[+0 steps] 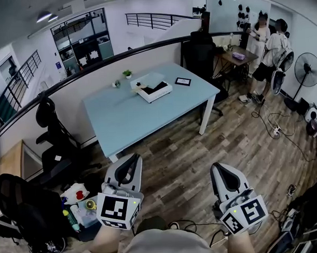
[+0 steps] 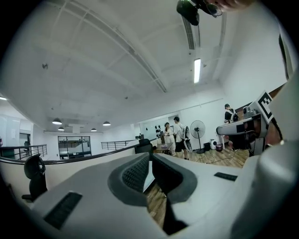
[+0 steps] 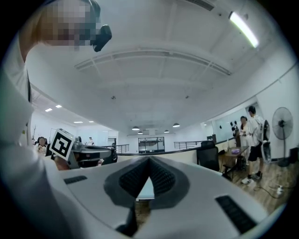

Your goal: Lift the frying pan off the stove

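Both grippers are clenched on nothing: the left gripper (image 1: 133, 161) and the right gripper (image 1: 221, 170) sit low in the head view, jaw tips together. Each gripper view shows the pads meeting with only a sliver of pale bench top in the gap behind them.

By the task, the pan should be on the stove (image 1: 156, 92), a white slab just above the middle of the head view. From here it shows only a dark patch on top and a small tan bit at its left end. I cannot make out the pan itself, or which way its handle runs.

The stove lies slantwise on the blue bench (image 1: 122, 119), its long side running from upper left to lower right. It sits above and between the two grippers and well apart from both, with a strip of wooden floor (image 1: 175, 164) in between. In the picture it is somewhat closer to the left gripper's line than to the right's. I judge that the reach has not started and that the whole gap must first be closed.

A small plant (image 1: 127, 73) stands just beside the stove to its upper left, and a dark frame (image 1: 183, 81) to its right. A black chair (image 1: 54, 142) is at the left, and two people (image 1: 267, 52) and a fan (image 1: 307, 70) at the upper right.
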Demonstrator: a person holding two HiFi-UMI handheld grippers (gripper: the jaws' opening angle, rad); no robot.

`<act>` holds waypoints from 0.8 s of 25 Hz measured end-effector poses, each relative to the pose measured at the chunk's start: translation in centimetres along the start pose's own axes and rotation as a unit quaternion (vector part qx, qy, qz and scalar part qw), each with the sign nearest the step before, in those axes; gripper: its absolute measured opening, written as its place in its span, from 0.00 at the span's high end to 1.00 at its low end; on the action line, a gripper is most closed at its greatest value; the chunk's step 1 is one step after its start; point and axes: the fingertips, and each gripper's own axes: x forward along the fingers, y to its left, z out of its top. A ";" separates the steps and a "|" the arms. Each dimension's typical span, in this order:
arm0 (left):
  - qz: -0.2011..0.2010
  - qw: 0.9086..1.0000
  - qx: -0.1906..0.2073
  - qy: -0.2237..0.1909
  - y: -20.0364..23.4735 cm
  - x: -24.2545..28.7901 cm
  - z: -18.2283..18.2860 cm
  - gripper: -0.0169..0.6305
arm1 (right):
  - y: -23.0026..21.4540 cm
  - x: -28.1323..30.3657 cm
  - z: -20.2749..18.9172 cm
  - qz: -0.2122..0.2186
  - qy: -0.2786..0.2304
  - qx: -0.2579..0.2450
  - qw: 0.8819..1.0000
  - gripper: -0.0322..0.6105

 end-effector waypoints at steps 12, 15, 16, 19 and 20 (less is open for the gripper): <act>0.011 1.000 0.012 0.015 -0.5 3.0 -1.1 0.42 | -3.0 1.2 -1.7 0.009 0.007 0.022 1.000 0.95; 0.010 0.999 0.019 0.024 0.3 4.6 -1.7 0.41 | -3.8 2.4 -2.2 0.010 0.011 0.027 1.000 0.95; 0.010 0.999 0.020 0.024 0.5 5.1 -1.6 0.41 | -4.0 2.8 -2.3 0.011 0.013 0.026 1.000 0.95; 0.010 1.000 0.016 0.016 1.0 6.8 -1.2 0.41 | -5.3 4.4 -2.5 0.010 0.020 0.024 0.999 0.95; 0.009 1.000 0.015 0.015 1.2 7.5 -1.2 0.41 | -5.8 5.1 -2.6 0.009 0.022 0.024 0.999 0.95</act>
